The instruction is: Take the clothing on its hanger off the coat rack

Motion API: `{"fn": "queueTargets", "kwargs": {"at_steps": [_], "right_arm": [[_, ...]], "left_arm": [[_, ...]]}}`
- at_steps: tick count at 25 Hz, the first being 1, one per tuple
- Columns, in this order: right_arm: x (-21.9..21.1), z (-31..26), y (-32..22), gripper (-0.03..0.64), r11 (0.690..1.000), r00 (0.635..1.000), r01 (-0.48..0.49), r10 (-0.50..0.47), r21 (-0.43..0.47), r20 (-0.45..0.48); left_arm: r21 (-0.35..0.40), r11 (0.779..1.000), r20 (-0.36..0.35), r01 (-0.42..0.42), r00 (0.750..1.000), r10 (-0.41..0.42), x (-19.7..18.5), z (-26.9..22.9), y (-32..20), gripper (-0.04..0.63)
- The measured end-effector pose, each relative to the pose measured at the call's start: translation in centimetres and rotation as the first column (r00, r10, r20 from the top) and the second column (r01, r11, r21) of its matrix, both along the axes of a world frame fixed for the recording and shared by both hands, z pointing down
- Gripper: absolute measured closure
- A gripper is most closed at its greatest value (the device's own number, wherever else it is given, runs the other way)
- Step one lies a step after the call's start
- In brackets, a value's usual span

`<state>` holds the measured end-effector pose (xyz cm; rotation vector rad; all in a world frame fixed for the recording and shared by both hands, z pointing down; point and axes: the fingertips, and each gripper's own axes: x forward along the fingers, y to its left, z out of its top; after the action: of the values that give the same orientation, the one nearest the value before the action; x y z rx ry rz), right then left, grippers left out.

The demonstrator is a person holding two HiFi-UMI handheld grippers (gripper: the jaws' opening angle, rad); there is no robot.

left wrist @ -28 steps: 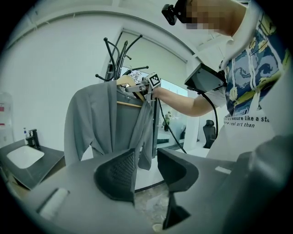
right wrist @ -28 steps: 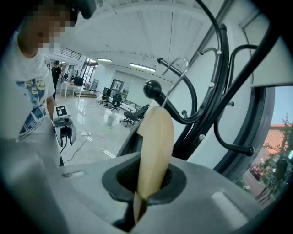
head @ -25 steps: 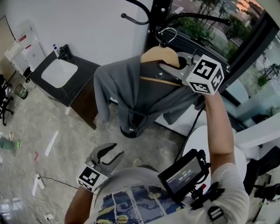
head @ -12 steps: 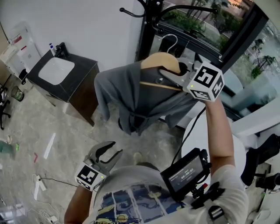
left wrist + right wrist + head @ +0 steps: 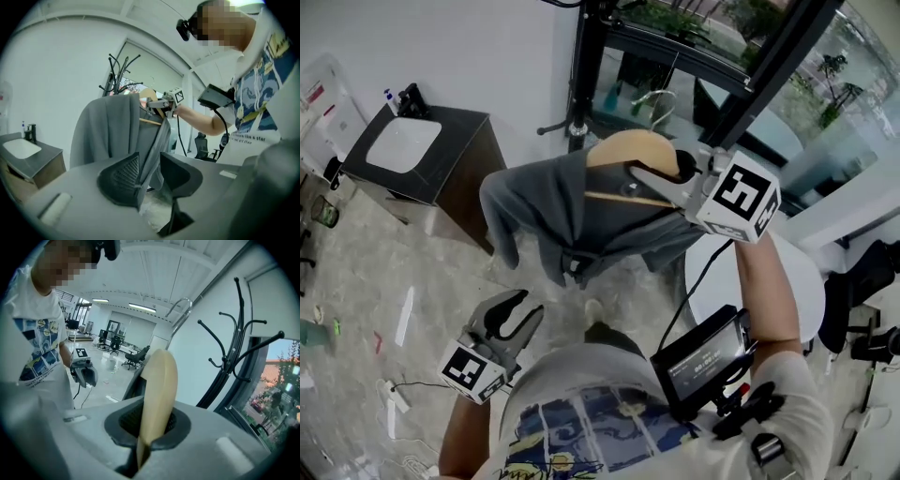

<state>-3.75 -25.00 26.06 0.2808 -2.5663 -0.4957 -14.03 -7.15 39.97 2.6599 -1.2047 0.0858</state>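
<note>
A grey garment [image 5: 553, 211] hangs on a wooden hanger [image 5: 633, 155] held in the air, apart from the black coat rack [image 5: 581, 66] behind it. My right gripper [image 5: 642, 178] is shut on the hanger's shoulder. In the right gripper view the hanger [image 5: 157, 394] stands pinched between the jaws, with its metal hook [image 5: 180, 308] free and the coat rack [image 5: 229, 362] off to the right. My left gripper [image 5: 508, 314] hangs low by the person's body. Its jaws are closing a little with nothing between them. In the left gripper view the garment [image 5: 112, 126] shows beyond my left gripper [image 5: 149, 173].
A dark cabinet with a white sink [image 5: 394, 145] stands at the left wall. A round white table [image 5: 806, 291] is at the right, with a black chair [image 5: 862, 300] beyond it. A black window frame [image 5: 769, 66] runs behind the rack. Cables [image 5: 394, 394] lie on the floor.
The hanger with the garment has come away from the rack's arms, and its hook now hangs free. The left gripper has dropped slightly down and to the left.
</note>
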Motion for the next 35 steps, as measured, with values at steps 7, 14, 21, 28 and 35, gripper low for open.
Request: {"fn": "queueTargets", "kwargs": {"at_steps": [7,14,21,28,35], "right_arm": [[-0.3,1.1,8.5,0.614,1.0,0.999,0.022,-0.021,0.019,-0.04],[0.4,1.7,14.9,0.613,0.999,0.999,0.045,-0.046,-0.006,-0.019],[0.5,4.1,18.3,0.614,0.991,0.998,0.063,-0.061,-0.116,0.018],[0.1,3.9,20.2,0.614,0.979,0.995,0.099,-0.094,-0.178,0.033],[-0.1,4.0,21.1,0.614,0.975,0.992,0.129,-0.129,-0.184,0.011]], "left_arm": [[0.077,0.994,-0.008,0.075,0.997,-0.074,-4.5,-2.8,2.7,0.457],[0.183,0.973,0.015,0.14,0.989,-0.145,-7.8,-7.2,4.6,0.459],[0.224,0.965,0.047,0.136,0.988,-0.15,-9.1,-7.8,6.7,0.459],[0.248,0.961,0.067,0.122,0.988,-0.142,-8.8,-9.2,6.8,0.459],[0.252,0.961,0.064,0.118,0.988,-0.138,-8.6,-9.4,7.0,0.46]]}}
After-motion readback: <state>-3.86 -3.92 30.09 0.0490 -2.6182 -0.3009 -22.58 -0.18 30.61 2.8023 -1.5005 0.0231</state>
